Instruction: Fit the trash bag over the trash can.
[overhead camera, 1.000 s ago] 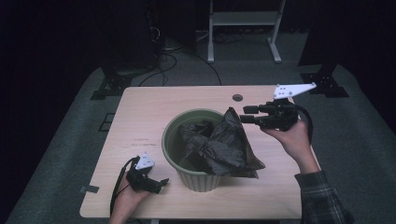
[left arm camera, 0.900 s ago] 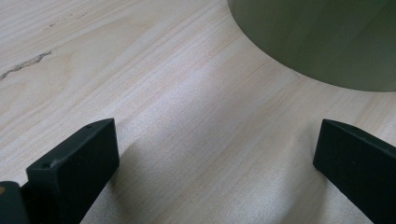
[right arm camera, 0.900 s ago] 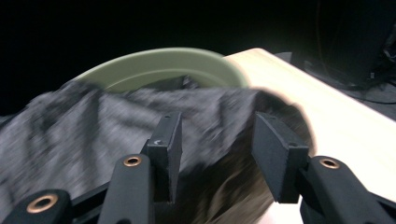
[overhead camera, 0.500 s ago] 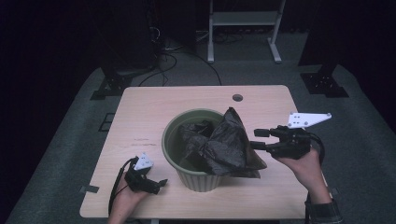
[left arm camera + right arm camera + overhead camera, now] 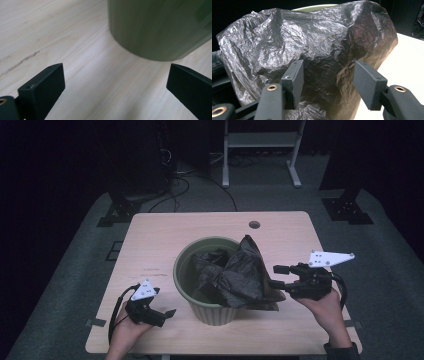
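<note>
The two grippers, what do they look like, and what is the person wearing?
Both are black. The left gripper and right gripper each carry a pale three-cornered plate with dark dots and trail a black cable. Jaws are flat black blocks. A dark checked sleeve shows at the right wrist.

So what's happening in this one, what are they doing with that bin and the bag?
A person at a wooden table is fitting a black plastic bag into a green bin. The bag sits half in, bunched and draped over the bin's right rim. The right hand-held gripper is at the bag's outer side, jaws open around a fold, not clamped. The left hand-held gripper rests open on the table beside the bin, touching nothing.
</note>
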{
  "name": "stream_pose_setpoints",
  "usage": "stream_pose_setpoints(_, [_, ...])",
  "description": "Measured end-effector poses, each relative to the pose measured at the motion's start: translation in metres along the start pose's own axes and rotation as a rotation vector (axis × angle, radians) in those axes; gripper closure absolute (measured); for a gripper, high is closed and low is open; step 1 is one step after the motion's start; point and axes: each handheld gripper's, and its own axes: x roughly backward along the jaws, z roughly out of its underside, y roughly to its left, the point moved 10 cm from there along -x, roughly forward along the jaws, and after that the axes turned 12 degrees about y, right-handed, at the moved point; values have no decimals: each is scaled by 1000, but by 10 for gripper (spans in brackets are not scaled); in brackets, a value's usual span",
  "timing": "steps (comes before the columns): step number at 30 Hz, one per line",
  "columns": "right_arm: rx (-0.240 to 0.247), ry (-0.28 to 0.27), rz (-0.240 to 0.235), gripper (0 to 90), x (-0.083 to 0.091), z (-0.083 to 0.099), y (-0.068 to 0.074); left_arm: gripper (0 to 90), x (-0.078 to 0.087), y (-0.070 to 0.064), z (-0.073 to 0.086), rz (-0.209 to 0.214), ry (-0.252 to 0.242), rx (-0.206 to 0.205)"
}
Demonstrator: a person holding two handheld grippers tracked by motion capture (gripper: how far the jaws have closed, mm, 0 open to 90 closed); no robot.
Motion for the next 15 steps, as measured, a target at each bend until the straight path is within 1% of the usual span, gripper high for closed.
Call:
stream_pose_setpoints(1, [1, -1, 2, 414, 0, 0, -1, 11, 3, -1, -2, 5, -7, -2])
stream_pose_setpoints(3, [-1, -2, 0, 411, 0, 1, -2, 44, 13, -5, -7, 29, -22, -12])
stream_pose_setpoints(4, [0, -2, 0, 411, 0, 1, -3, 45, 18, -7, -10, 38, -30, -16])
stream_pose_setpoints(5, [-2, 0, 0, 411, 0, 1, -3, 60, 25, -10, -14, 55, -43, -26])
stream_pose_setpoints(6, [-4, -1, 0, 410, 0, 2, -3, 101, 30, -12, -16, 66, -47, -36])
stream_pose_setpoints(8, [-6, 0, -1, 409, 0, 2, -4, 112, 41, -16, -22, 83, -63, -49])
stream_pose_setpoints(9, [-6, -1, 1, 409, 0, 2, -4, 126, 47, -18, -25, 96, -62, -58])
stream_pose_setpoints(10, [-4, -4, 2, 408, 0, 1, -4, 151, 54, -20, -28, 99, -70, -69])
stream_pose_setpoints(12, [0, -2, 8, 400, 0, 1, -5, 164, 64, -22, -34, 105, -83, -72])
stream_pose_setpoints(13, [1, -2, 11, 399, 0, 1, -5, 188, 72, -23, -37, 116, -86, -79])
stream_pose_setpoints(14, [3, -1, 10, 398, 0, 0, -5, 239, 77, -24, -40, 121, -96, -84])
stream_pose_setpoints(15, [4, 1, 12, 395, 0, 0, -5, 241, 83, -26, -44, 131, -112, -85])
